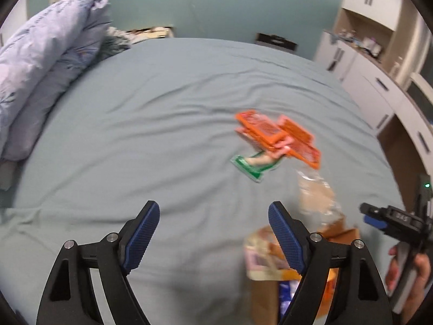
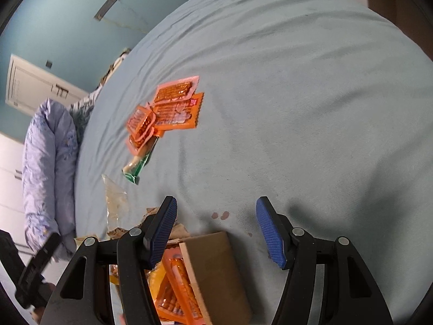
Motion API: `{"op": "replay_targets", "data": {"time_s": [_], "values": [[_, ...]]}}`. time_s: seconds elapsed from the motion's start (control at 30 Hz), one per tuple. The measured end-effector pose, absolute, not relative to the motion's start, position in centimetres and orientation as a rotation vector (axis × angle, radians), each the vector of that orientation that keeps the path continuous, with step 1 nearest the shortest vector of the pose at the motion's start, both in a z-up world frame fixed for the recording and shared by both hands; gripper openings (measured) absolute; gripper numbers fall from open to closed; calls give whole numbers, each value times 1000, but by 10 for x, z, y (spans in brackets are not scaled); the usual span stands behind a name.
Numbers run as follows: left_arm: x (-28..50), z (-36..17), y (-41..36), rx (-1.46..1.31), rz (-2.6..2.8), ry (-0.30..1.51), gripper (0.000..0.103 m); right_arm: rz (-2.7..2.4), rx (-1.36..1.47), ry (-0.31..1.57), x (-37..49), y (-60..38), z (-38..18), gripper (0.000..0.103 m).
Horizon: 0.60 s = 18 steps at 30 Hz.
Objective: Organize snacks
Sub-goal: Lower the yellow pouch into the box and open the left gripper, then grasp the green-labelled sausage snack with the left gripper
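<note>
Several orange snack packets (image 1: 276, 135) (image 2: 167, 108) lie in a loose pile on the blue-grey bed sheet (image 1: 162, 122). A green packet (image 1: 254, 165) (image 2: 138, 168) pokes out from under the pile's near edge. Closer in lies a clear plastic bag (image 1: 316, 195) (image 2: 116, 197). An open cardboard box (image 1: 265, 298) (image 2: 213, 270) holds more orange packets (image 2: 176, 284), and a blurred pale packet (image 1: 259, 257) shows at its opening. My left gripper (image 1: 213, 211) is open over bare sheet, left of the box. My right gripper (image 2: 216, 205) (image 1: 379, 216) is open above the box flap, with nothing between its fingers.
A folded lilac duvet (image 1: 40, 67) (image 2: 46, 162) is heaped along the bed's far-left side. White cabinets and drawers (image 1: 365, 67) line the wall on the right. A hand (image 1: 414, 270) holds the right gripper's handle. Small reddish stains (image 2: 220, 215) mark the sheet near the box.
</note>
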State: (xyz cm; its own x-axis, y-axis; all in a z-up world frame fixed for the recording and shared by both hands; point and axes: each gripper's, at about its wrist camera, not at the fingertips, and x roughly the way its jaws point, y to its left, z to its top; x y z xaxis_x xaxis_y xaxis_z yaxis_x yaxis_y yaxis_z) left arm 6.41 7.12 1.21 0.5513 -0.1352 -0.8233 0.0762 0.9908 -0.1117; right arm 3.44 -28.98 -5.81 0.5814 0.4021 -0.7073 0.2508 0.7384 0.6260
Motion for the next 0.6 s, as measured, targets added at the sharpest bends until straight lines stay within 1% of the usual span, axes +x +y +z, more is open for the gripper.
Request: {"op": "replay_targets", "data": {"time_s": [0.13, 0.33, 0.47, 0.6], "values": [[72, -3, 75, -40, -96, 1040, 84, 114, 646, 993, 59, -278, -46, 60], [71, -12, 65, 14, -119, 1084, 84, 167, 275, 999, 112, -235, -24, 60], [75, -16, 69, -8, -123, 1109, 84, 183, 23, 1025, 149, -207, -30, 60], [81, -21, 72, -44, -138, 1139, 84, 200, -102, 1024, 182, -181, -39, 60]]}}
